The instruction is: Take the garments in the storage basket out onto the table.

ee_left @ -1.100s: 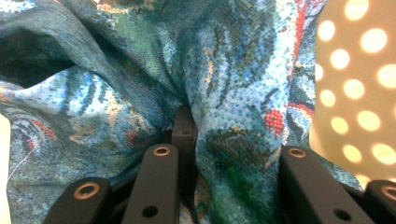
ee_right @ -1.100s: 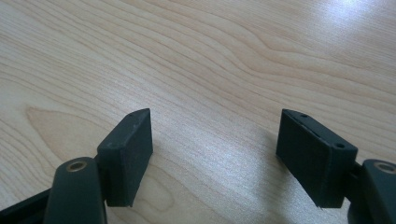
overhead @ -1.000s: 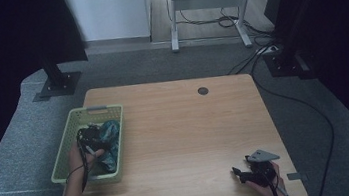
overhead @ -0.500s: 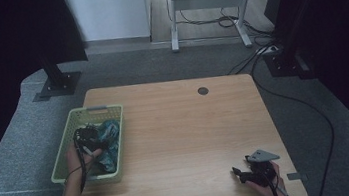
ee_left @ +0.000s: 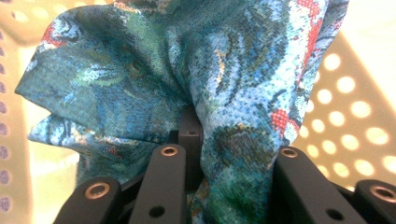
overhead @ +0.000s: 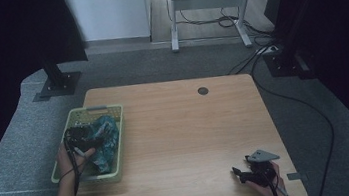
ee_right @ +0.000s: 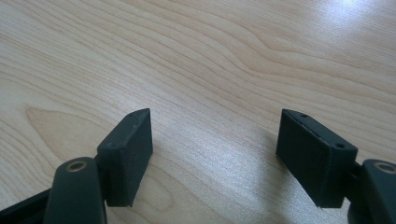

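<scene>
The left gripper [ee_left: 229, 158] has its jaws clenched on the patterned cloth [ee_left: 187, 84] inside the basket [overhead: 116, 135]; lifting it out remains. The right gripper [ee_right: 215, 154] rests released on the tabletop [ee_right: 210, 56].

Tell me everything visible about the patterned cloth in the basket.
The cloth is a woven-looking fabric printed in blues and greens with small red and cream patches. It is crumpled into soft folds, not spread flat. It sits inside the pale green perforated basket at the table's left side. A fold of it runs between the jaws of the left tool, which look closed on it. In the high view it lies bunched in the basket beside the person's left hand.
</scene>
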